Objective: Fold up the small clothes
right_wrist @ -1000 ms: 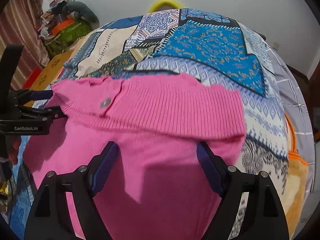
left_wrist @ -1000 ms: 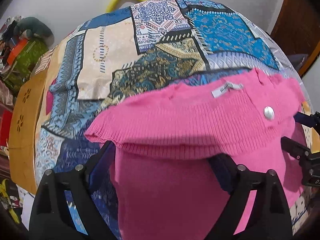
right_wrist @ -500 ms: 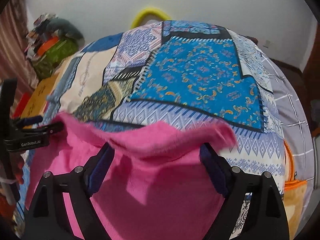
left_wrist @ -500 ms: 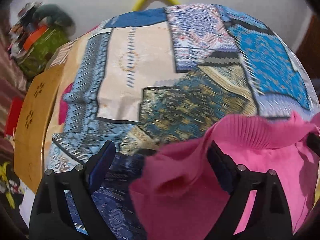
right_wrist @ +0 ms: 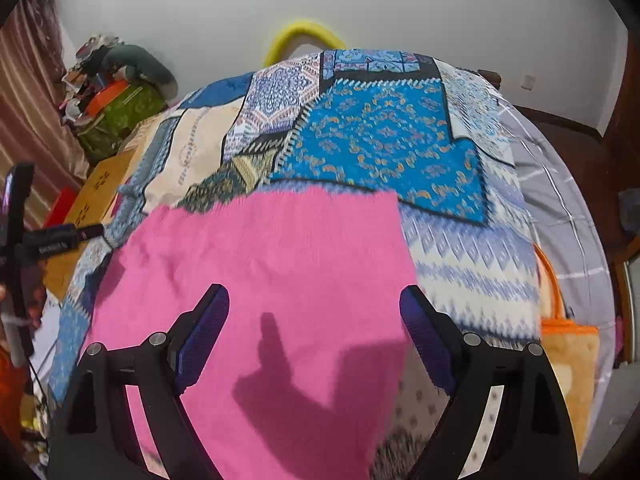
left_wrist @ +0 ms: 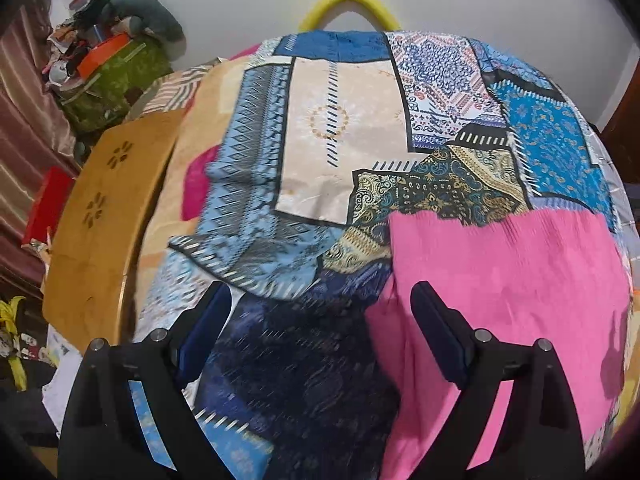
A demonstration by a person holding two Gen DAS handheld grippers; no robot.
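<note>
A pink knit garment (right_wrist: 280, 280) lies spread flat on the patchwork bedspread (right_wrist: 380, 132), with its far edge straight. My right gripper (right_wrist: 316, 332) hovers over its near half, open, with nothing between the pads; its shadow falls on the knit. In the left wrist view the same garment (left_wrist: 500, 300) fills the lower right. My left gripper (left_wrist: 320, 332) is open over bare bedspread (left_wrist: 340, 140) beside the garment's left edge, and only its right finger (left_wrist: 436, 332) overlaps the pink cloth. From the right wrist view the left gripper (right_wrist: 60, 240) shows at the far left, clear of the garment.
A tan board with flower cut-outs (left_wrist: 104, 220) lines the bed's left side, with a green bundle of clutter (left_wrist: 116, 72) behind it. A yellow hoop (left_wrist: 348, 4) stands at the wall. An orange-trimmed bag (right_wrist: 568, 344) and a grey checked sheet (right_wrist: 560, 200) lie to the right.
The folded-over flap with the label and button has gone over, and the garment now lies flat. My left gripper has shifted left off the garment. Both grippers have lifted and stayed open.
</note>
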